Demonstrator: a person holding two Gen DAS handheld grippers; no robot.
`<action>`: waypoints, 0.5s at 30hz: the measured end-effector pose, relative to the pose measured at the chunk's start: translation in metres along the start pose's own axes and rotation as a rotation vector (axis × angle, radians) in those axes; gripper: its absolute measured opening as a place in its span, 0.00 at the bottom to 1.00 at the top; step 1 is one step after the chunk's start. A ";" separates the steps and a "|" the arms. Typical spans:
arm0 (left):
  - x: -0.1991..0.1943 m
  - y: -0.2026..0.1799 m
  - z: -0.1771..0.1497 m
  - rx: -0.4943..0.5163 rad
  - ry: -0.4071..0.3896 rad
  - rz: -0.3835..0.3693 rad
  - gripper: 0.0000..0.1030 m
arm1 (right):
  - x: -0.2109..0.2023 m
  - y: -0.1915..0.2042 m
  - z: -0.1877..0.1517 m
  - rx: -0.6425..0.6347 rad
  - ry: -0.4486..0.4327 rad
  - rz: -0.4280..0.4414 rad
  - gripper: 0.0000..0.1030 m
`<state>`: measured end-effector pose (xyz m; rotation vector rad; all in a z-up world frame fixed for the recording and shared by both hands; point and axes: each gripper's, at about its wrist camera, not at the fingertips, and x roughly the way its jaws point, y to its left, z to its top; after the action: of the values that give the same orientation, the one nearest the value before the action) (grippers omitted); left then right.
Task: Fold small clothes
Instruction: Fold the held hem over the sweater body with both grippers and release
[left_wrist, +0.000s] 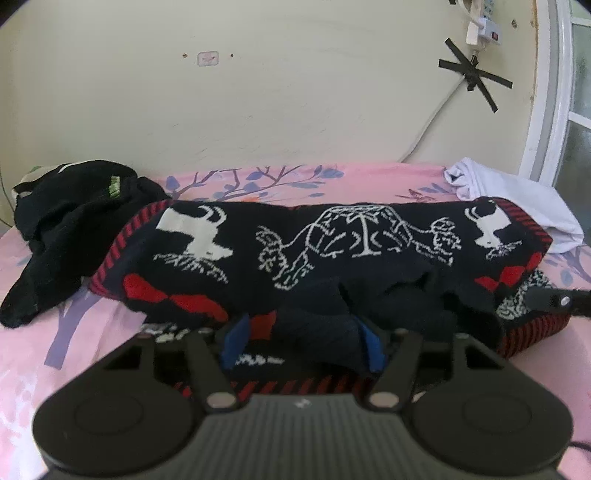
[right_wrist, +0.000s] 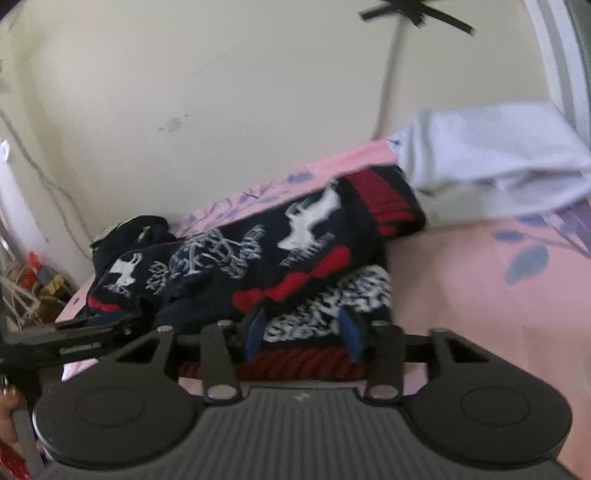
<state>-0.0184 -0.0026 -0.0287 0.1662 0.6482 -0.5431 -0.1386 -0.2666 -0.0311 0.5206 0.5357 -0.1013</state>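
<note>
Both the left gripper (left_wrist: 301, 341) and right gripper (right_wrist: 302, 334) had fingers apart around the patterned sweater's (left_wrist: 314, 247) near edge on the bed (left_wrist: 66, 354).

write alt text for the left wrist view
A navy knit sweater with white deer and red trim lies folded on a pink floral bedsheet, the open left tongs straddling its near edge. A black garment lies left, a white one right.

Navy-red sweater (left_wrist: 332, 251), white deer; pink floral bedsheet (left_wrist: 92, 332)
</note>
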 end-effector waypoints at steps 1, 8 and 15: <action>0.000 0.000 -0.001 -0.002 0.006 0.006 0.62 | -0.004 -0.002 0.000 0.011 -0.005 0.008 0.34; -0.006 -0.001 -0.007 0.000 0.016 0.028 0.62 | -0.029 0.000 -0.008 -0.003 -0.059 0.019 0.43; -0.014 -0.001 -0.015 -0.018 0.014 0.055 0.68 | -0.046 0.000 -0.013 -0.030 -0.103 -0.021 0.53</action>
<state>-0.0357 0.0075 -0.0324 0.1706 0.6605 -0.4832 -0.1837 -0.2624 -0.0173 0.4785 0.4419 -0.1387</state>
